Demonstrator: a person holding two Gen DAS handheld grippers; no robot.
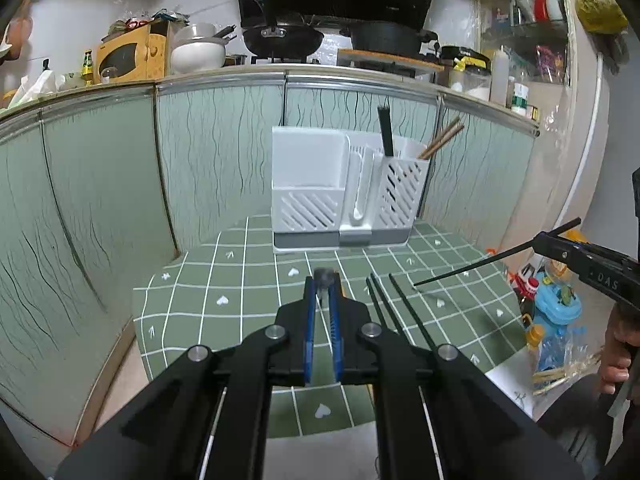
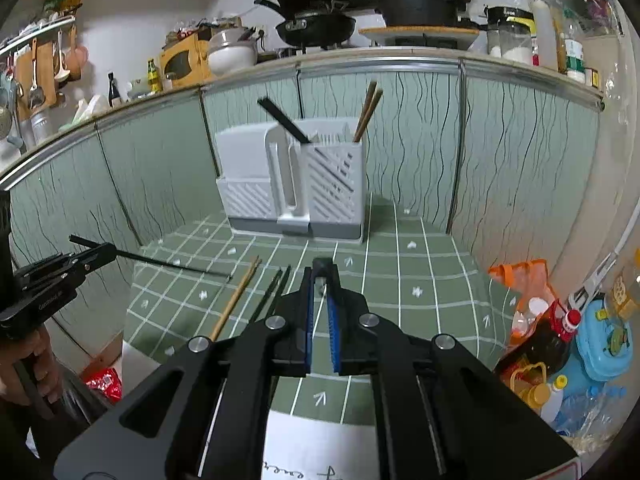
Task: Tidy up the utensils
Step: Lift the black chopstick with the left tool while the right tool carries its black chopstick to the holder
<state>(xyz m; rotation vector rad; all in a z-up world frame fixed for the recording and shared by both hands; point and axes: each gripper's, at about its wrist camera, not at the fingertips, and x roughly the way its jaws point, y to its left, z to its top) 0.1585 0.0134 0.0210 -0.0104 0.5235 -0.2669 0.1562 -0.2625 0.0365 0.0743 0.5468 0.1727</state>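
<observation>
A white slotted utensil holder [image 1: 344,192] [image 2: 296,184] stands at the back of the green checked cloth. Its right bin holds a black chopstick [image 1: 386,132] [image 2: 284,120] and a wooden pair [image 1: 442,138] [image 2: 368,110]. In each wrist view the other hand's gripper holds a black chopstick crosswise: at the right edge of the left view [image 1: 492,258], at the left edge of the right view [image 2: 160,262]. So my left gripper [image 1: 326,280] and right gripper [image 2: 322,270] are each shut on a black chopstick. Loose black chopsticks [image 1: 394,310] [image 2: 274,292] and a wooden chopstick [image 2: 236,300] lie on the cloth.
Green cabinet doors [image 1: 216,152] close in behind and to both sides. Bottles and a blue toy [image 2: 604,340] crowd the floor right of the table. A white paper [image 2: 320,448] lies at the table's front edge. A red packet [image 2: 104,382] sits low left.
</observation>
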